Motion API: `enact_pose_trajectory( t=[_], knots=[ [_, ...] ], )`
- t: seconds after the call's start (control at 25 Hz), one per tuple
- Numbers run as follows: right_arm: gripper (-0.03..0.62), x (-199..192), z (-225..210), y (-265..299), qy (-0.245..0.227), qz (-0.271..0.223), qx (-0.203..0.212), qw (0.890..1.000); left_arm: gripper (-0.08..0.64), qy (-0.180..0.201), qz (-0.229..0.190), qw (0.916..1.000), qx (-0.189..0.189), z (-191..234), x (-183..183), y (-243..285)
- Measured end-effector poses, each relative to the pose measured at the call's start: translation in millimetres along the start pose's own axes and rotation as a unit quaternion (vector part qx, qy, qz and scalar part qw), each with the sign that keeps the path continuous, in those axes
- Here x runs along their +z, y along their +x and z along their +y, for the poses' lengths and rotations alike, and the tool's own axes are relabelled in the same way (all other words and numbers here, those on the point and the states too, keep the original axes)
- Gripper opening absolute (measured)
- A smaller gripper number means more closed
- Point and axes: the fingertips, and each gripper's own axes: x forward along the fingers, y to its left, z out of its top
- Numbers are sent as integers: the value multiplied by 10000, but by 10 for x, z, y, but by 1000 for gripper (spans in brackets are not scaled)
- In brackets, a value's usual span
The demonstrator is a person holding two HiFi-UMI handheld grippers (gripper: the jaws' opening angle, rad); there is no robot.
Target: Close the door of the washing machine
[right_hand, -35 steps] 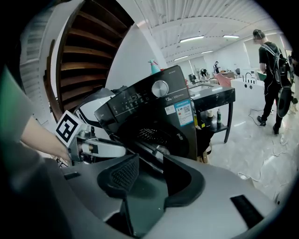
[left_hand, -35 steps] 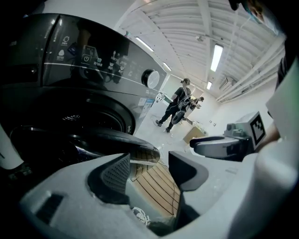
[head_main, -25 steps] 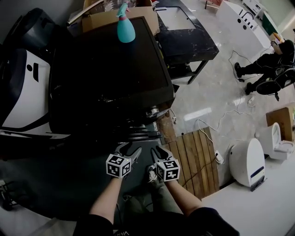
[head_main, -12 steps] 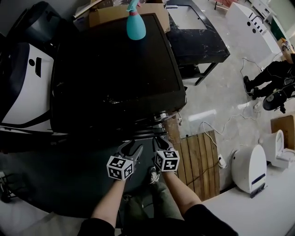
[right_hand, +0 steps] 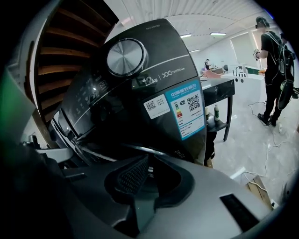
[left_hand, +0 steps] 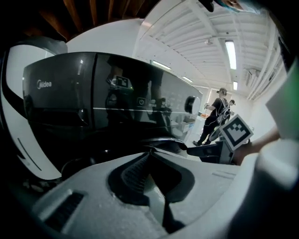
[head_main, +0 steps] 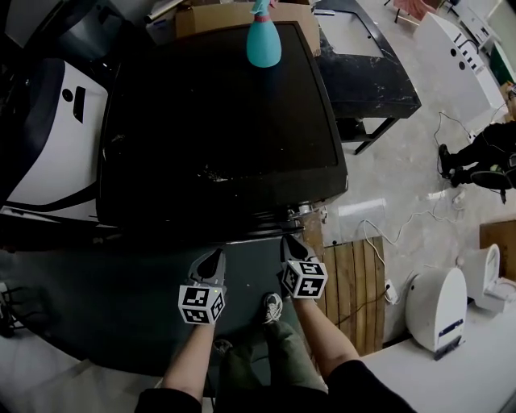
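Observation:
The black washing machine (head_main: pixel 218 121) fills the head view from above, with a teal spray bottle (head_main: pixel 263 40) on its lid. Both grippers hang just below its front edge. My left gripper (head_main: pixel 214 260) is shut and empty; in its own view the left gripper (left_hand: pixel 150 153) points at the machine's dark front (left_hand: pixel 93 93) and a curved chrome door rim (left_hand: pixel 163 140). My right gripper (head_main: pixel 290 244) is closing. Seen along its jaws, the right gripper (right_hand: pixel 148 158) has its tips almost together with nothing between them, close to the door rim (right_hand: pixel 126 148) below the round knob (right_hand: pixel 125 56). Whether the door is latched I cannot tell.
A white appliance (head_main: pixel 48 137) stands left of the machine and a cardboard box (head_main: pixel 218 16) behind it. A black table (head_main: pixel 363 73) is at the back right. A wooden pallet (head_main: pixel 355 282), floor cables and a white unit (head_main: pixel 439 306) lie to the right. A person (head_main: pixel 484 153) stands far right.
Both grippers' jaws have come together. The left gripper drew away to the left, and the right gripper moved up towards the machine's front edge.

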Motion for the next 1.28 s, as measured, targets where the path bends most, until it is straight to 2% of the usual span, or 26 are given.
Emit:
enact_pose_trajectory(
  t=[0.16, 0.36, 1.28],
  knots=[
    [25, 37, 24, 17, 107, -107, 12, 9999, 6, -142, -64, 9988, 462, 293, 21, -87],
    [20, 2, -18, 48, 85, -70, -4, 9999, 6, -224, -87, 9974, 672, 465, 30, -107],
    [20, 77, -24, 153, -96, -58, -98, 9999, 6, -337, -112, 9974, 624, 534, 59, 28]
  ],
)
